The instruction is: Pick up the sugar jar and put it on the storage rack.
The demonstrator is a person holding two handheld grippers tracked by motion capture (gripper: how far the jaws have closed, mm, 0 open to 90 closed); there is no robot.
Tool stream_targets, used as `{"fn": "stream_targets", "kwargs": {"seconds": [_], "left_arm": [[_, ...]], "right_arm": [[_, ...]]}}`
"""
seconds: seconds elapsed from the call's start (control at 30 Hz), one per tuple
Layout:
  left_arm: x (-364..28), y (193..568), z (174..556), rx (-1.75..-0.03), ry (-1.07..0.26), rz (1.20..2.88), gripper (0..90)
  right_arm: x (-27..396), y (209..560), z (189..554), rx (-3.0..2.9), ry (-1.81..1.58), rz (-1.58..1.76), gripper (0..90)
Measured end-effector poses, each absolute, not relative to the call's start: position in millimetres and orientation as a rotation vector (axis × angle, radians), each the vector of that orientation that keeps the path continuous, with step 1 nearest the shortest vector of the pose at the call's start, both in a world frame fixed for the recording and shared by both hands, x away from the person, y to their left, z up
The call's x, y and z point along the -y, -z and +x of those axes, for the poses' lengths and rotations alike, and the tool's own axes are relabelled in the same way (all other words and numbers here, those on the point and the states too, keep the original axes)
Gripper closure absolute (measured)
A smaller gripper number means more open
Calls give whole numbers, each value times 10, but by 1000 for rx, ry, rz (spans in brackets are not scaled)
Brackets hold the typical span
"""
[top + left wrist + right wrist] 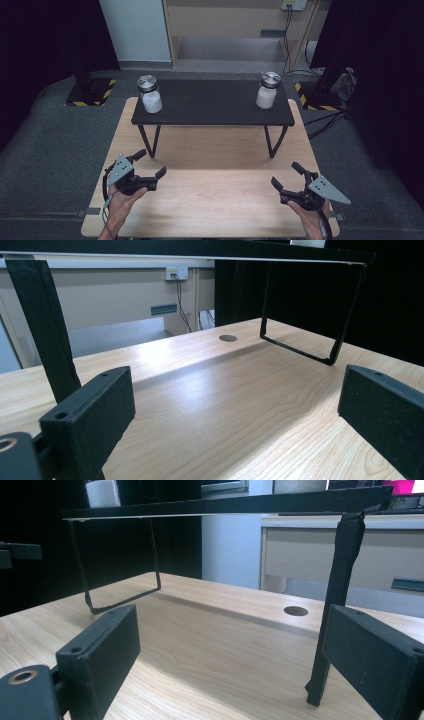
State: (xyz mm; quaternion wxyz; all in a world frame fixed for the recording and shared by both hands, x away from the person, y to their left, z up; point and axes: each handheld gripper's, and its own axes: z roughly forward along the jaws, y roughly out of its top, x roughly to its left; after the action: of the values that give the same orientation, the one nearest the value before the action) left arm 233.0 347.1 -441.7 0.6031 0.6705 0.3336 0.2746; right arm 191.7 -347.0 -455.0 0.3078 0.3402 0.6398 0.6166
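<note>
High view: both hands are waiting low over the wooden table [215,200], left gripper [150,165] and right gripper [286,175] spread wide, nothing between the jaws. The left jar [149,94] and right jar [267,90] are standing well beyond them on the black shelf [210,107].

Left gripper view: jaws released, shelf overhead.

Right gripper view: likewise released; judging the step as approach, each gripper needs lifting forward to its jar

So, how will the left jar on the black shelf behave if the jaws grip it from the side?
The left jar looks rigid, so it should not give. Its smooth white body may be slippery. It stands upright, taller than wide, with a metal cap, near the edge of the shelf, so a push high up could tip it.
</note>
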Motion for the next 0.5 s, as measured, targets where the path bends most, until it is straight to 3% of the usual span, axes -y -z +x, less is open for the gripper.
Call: {"fn": "stream_targets", "kwargs": {"seconds": [0.5], "left_arm": [[-3469,4416,2335,-768,-631,1555,9]], "right_arm": [[3489,4580,1903,-1675,-1647,925,84]]}}
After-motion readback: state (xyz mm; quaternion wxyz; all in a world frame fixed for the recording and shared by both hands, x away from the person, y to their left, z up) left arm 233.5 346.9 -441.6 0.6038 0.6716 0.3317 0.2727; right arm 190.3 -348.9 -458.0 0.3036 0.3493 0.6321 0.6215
